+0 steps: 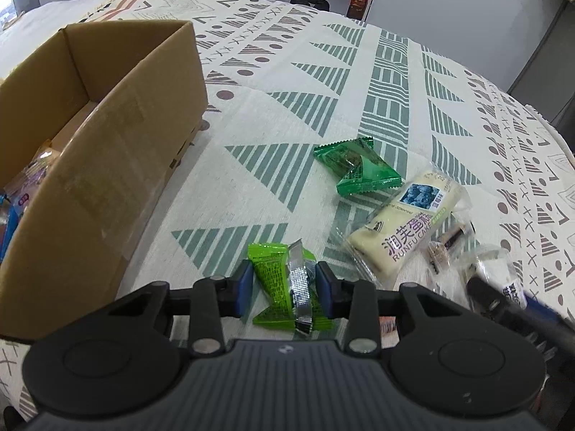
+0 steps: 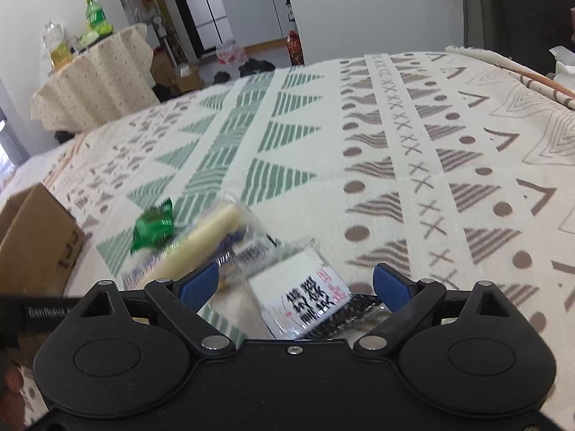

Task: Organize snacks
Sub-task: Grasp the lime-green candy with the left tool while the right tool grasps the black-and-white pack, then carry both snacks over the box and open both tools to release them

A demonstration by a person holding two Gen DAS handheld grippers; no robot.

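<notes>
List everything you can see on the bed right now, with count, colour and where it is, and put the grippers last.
box: one, brown cardboard, open, at the left on the bedspread, some packets inside.
bedspread: one, cream with green and brown patterns, under everything.
lime packet: one, lime green with a silver seam, between the left gripper's pads.
dark green packet: one, dark green, lying right of the box.
cake: one, cream in a clear wrapper, beside the dark green packet.
white packet: one, white with black print, between the right gripper's fingers.
left gripper: black with blue pads, closed on the lime packet.
right gripper: black with blue pads, wide open.
</notes>
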